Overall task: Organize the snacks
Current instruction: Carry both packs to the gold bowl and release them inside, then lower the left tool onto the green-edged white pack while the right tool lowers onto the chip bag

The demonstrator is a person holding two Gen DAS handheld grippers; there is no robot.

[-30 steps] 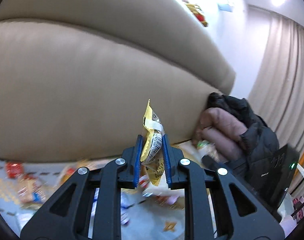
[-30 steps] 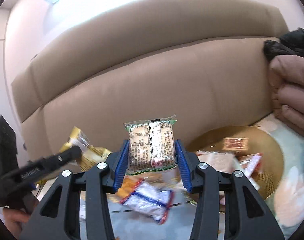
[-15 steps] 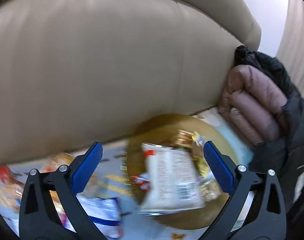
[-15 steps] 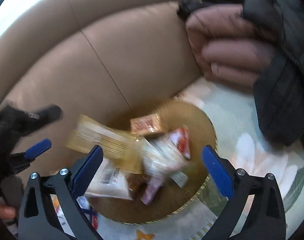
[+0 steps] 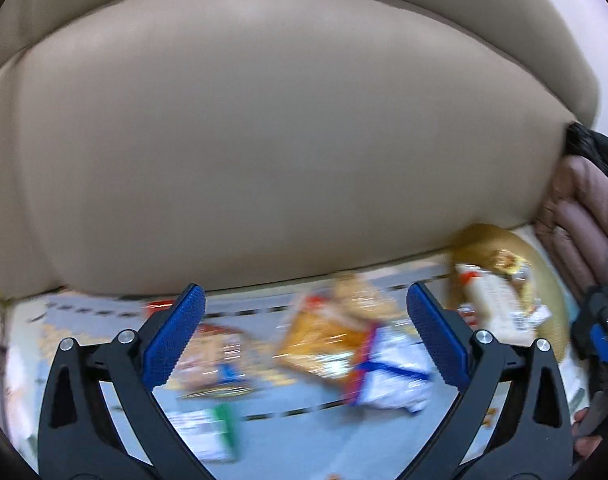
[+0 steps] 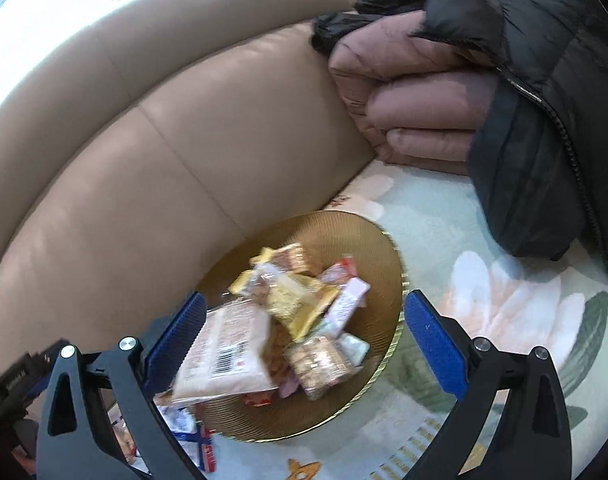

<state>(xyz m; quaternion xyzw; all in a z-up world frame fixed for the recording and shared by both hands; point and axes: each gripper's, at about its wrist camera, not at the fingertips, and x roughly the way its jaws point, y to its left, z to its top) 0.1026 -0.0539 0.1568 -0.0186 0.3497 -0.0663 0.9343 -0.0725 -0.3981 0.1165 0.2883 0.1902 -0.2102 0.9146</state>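
Note:
A round gold plate sits on the patterned sofa seat, holding several snack packets, among them a yellow packet and a clear cracker pack. My right gripper is open and empty just above the plate. My left gripper is open and empty over loose snacks on the seat: an orange bag, a white-and-blue bag and others, blurred. The plate also shows at the right of the left wrist view.
The beige sofa backrest rises right behind the seat. A folded pink and black jacket lies to the right of the plate. The seat cover has a flower print.
Both grippers opened and dropped their packets, the yellow one and the cracker pack, onto the gold plate. The left gripper then swung left, over the loose snacks.

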